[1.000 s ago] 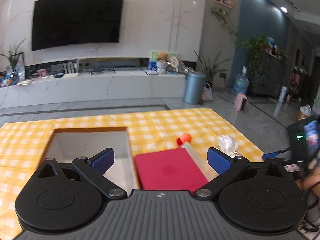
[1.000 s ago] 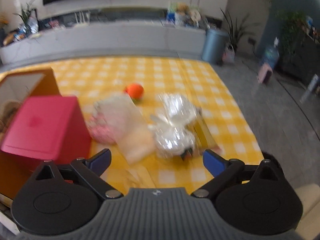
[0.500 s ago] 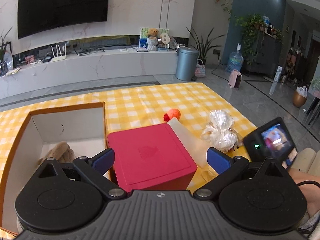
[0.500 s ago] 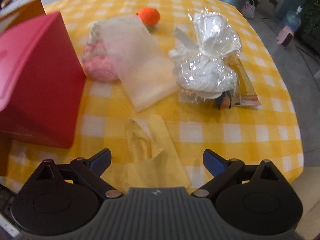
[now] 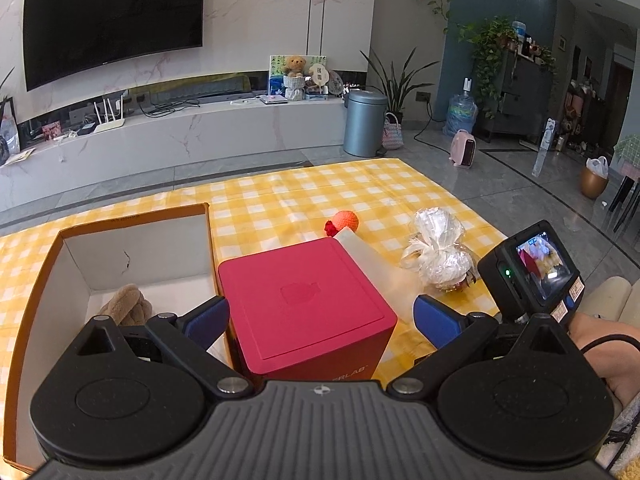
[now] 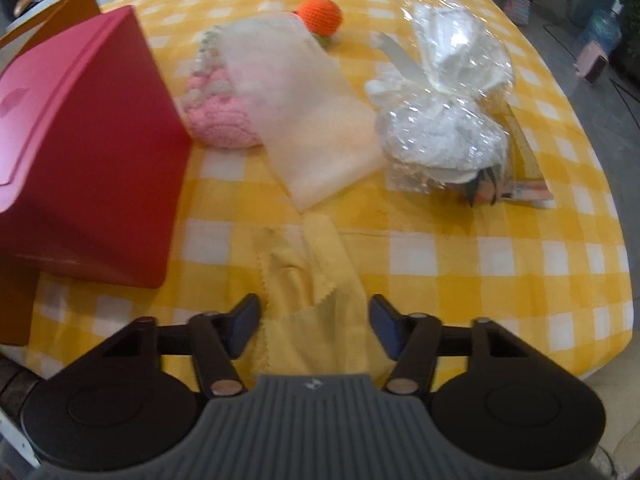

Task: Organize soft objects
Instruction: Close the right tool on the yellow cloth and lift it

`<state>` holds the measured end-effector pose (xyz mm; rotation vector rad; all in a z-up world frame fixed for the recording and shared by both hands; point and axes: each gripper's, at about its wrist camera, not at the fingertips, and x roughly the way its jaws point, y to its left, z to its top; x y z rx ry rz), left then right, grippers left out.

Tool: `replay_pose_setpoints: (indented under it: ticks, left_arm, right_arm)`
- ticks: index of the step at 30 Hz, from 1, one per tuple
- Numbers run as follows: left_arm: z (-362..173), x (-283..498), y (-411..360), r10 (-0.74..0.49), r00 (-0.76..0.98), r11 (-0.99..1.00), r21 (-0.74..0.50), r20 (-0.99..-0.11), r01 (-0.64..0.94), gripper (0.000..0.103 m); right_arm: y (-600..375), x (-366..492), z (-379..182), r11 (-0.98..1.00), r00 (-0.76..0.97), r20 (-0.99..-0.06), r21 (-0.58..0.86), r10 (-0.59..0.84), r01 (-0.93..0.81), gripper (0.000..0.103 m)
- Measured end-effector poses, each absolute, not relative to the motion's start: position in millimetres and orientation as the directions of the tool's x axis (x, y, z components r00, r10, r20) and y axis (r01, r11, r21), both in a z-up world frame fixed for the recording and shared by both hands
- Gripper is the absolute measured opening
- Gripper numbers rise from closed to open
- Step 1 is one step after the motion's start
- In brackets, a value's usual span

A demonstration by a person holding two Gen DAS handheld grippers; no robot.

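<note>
On the checked surface, beside the red box, the yellow cloth is straddled by the right tongs, just closing, not yet pinching. A raised fold should be gathered. The left tongs are held released.

Lying on the checked tablecloth, left to right: open cardboard box holding a plush toy, closed box, crocheted piece under a foam sheet, cellophane-wrapped bundle. Crocheted ball behind the sheet; cloth before it, nearest.
</note>
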<state>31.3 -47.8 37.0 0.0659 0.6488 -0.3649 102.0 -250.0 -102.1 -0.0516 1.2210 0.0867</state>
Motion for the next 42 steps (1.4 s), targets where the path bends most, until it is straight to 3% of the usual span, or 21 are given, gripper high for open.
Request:
replay_pose_setpoints:
  ticks: [3, 5, 8, 14, 19, 28, 35, 42]
  left_arm:
    - [43.7, 36.3, -57.9, -0.300, 0.731, 0.931, -0.022, -0.613, 0.364, 0.103]
    - [49.2, 36.9, -65.5, -0.301, 0.732, 0.924, 0.004, -0.612, 0.383, 0.103]
    - [54.0, 44.0, -75.5, -0.257, 0.718, 0.930, 0.037, -0.647, 0.366, 0.103]
    - [56.2, 61.5, -98.6, -0.228, 0.690, 0.917, 0.088, -0.688, 0.390, 0.103]
    - [55.7, 87.9, -140.9, -0.221, 0.642, 0.859, 0.166, -0.734, 0.485, 0.103]
    - [10.5, 142.1, -203.6, -0.205, 0.485, 0.786, 0.152, -0.850, 0.600, 0.103]
    - [-29.0, 170.4, -221.7, -0.099, 0.410, 0.838, 0.146, -0.907, 0.526, 0.103]
    - [-34.1, 158.8, -218.7, -0.096, 0.388, 0.813, 0.153, -0.916, 0.562, 0.103]
  right_arm:
    - [-255.1, 99.2, -100.3, 0.997, 0.354, -0.934, 0.022, 0.049, -0.080, 0.042]
    - [-262.2, 99.5, -98.0, 0.999, 0.362, -0.931, 0.038, 0.049, -0.039, 0.025]
    - [-272.2, 99.4, -97.6, 0.995, 0.374, -0.923, 0.097, 0.094, -0.013, 0.011]
    - [-279.9, 95.7, -76.1, 0.979, 0.456, -0.869, 0.204, 0.194, -0.027, 0.009]
    - [-305.2, 88.5, -57.5, 0.972, 0.538, -0.824, 0.231, 0.178, 0.033, 0.009]
    - [-349.0, 76.8, -47.9, 0.949, 0.608, -0.779, 0.286, 0.151, 0.131, 0.010]
    - [-357.6, 72.1, -47.5, 0.940, 0.623, -0.765, 0.314, 0.166, 0.135, 0.010]
    - [-362.8, 71.9, -52.3, 0.933, 0.613, -0.769, 0.331, 0.183, 0.138, 0.012]
